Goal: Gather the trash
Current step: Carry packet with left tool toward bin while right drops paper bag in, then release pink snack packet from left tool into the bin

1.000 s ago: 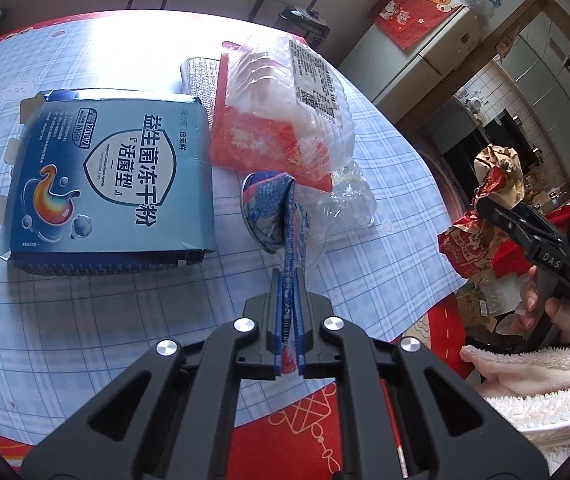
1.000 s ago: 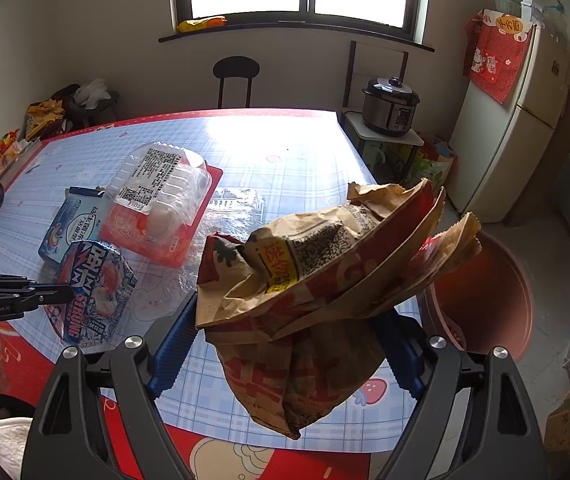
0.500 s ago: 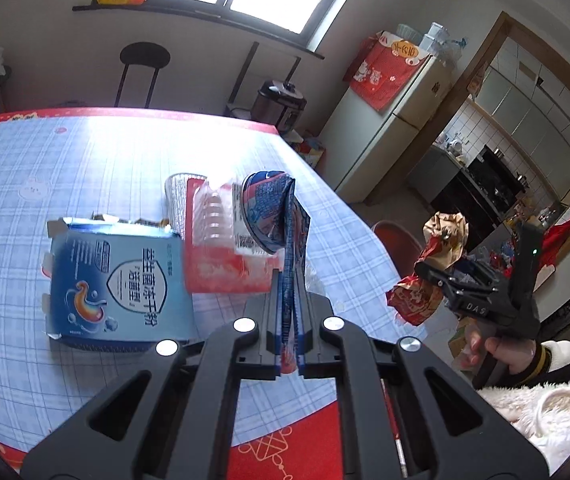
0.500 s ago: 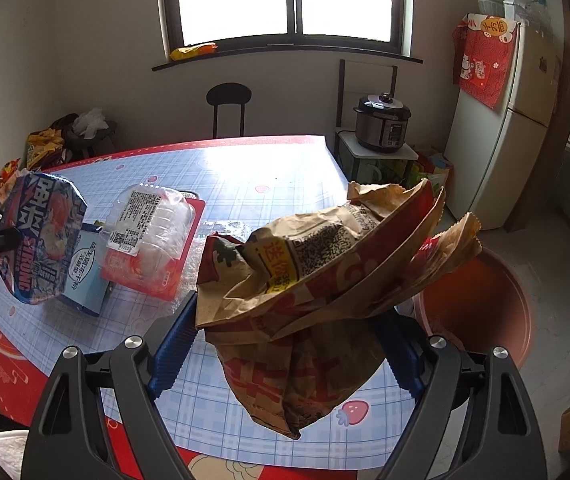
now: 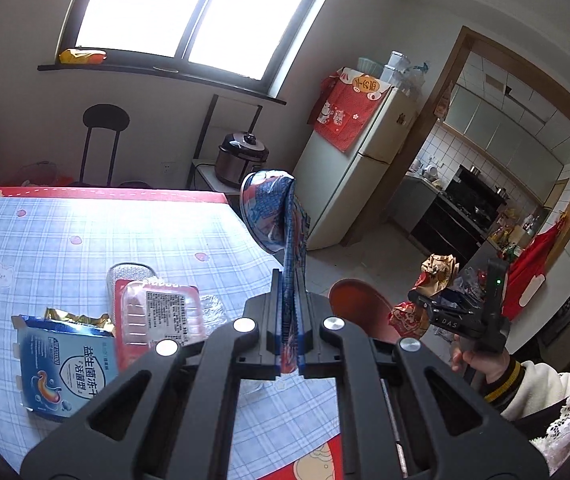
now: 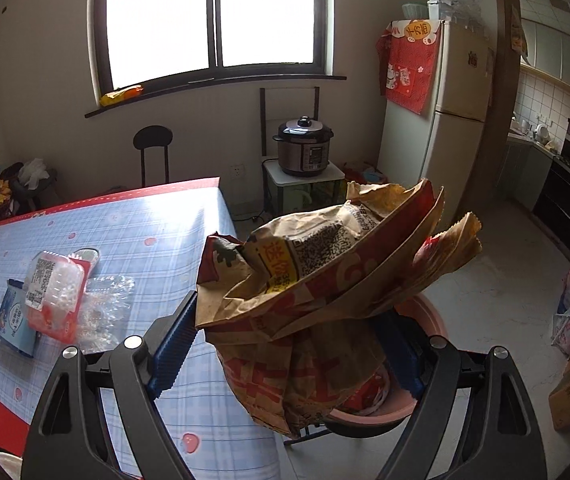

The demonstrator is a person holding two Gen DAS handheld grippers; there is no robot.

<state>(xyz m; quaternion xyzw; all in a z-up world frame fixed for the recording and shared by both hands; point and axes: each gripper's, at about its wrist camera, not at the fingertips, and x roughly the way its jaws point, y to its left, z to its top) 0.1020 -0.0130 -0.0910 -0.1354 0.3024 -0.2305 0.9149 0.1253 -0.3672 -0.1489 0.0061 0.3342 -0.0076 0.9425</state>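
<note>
Now, noted as seen:
Left gripper [image 5: 288, 344]: pressed together on a flattened blue wrapper [image 5: 275, 216]; the wrapper is held clear of the table and stands up from the jaws toward 12 o'clock.
Right gripper [image 6: 285, 344]: jaws spread wide, with a crumpled paper bag [image 6: 325, 280] clamped between the blue pads [image 6: 175, 340]; the bag's torn mouth points to 2 o'clock.
Bin [image 6: 425, 360]: a pink-red tub on the floor off the table's edge, seen just behind and under the bag; some trash is visible inside.
Table [image 5: 85, 232]: covered with a blue checked cloth edged in red.
Trash on table: a blue box [image 5: 65, 372] at 8 o'clock in the left view; a clear tray [image 5: 161, 312] just beside it toward 2 o'clock; crumpled clear film [image 6: 105, 304] touching the tray.
Hand [image 5: 481, 360]: at 4 o'clock in the left view, gripping the right gripper's handle.
</note>
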